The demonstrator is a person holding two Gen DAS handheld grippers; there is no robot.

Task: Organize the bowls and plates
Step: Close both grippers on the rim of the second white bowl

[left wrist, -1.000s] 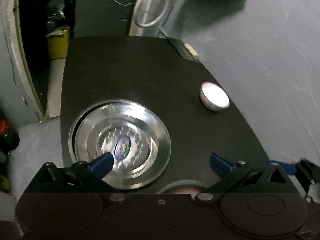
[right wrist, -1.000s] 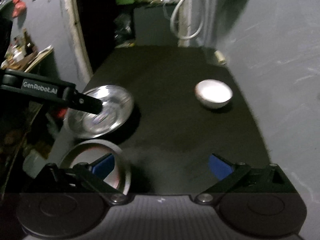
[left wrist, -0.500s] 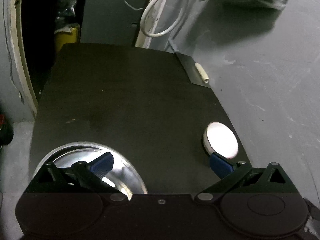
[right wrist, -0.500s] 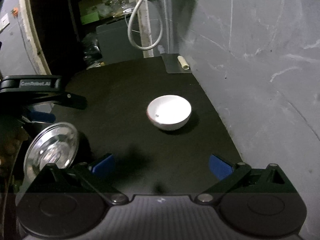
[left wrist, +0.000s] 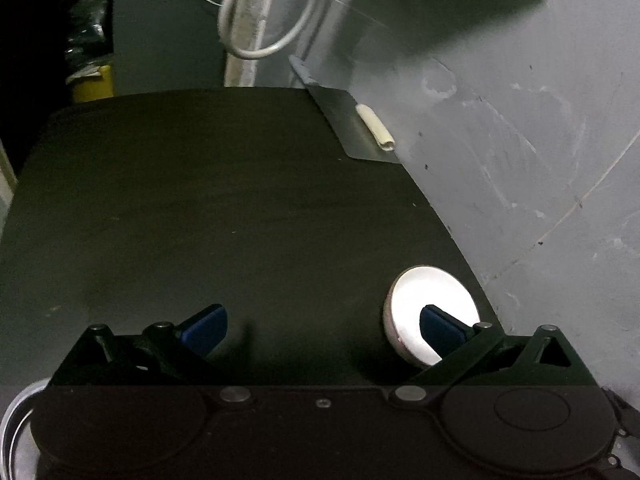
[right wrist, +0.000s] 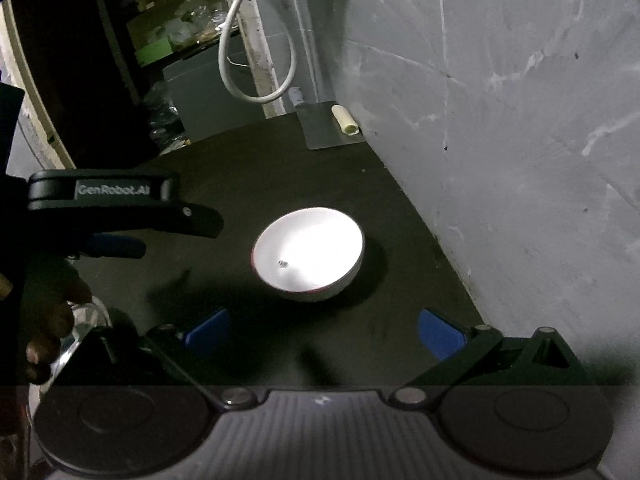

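Both grippers are spread wide and holding nothing. Right gripper (right wrist: 322,334) hovers over the black tabletop (right wrist: 248,168) with the white bowl (right wrist: 309,254) sitting just ahead of its fingertips. Left gripper (left wrist: 322,324) has that bowl (left wrist: 430,304) behind its right finger – steel plate's rim (left wrist: 14,420) barely peeks out at its lower left.

Both views are dim, with the black bench (right wrist: 304,168) soaking up most of the light. The white bowl (right wrist: 308,254) glares, its inside blown out to near featureless white, and throws a soft shadow toward the grey wall (right wrist: 520,120). Dark tool shadows fall on the bench ahead of the blue fingertips (right wrist: 206,330). Fisheye bending curves the bench edges and blackens the frame corners. The hanging cable (left wrist: 264,12) and the upper left-wrist view are smeared by blur.
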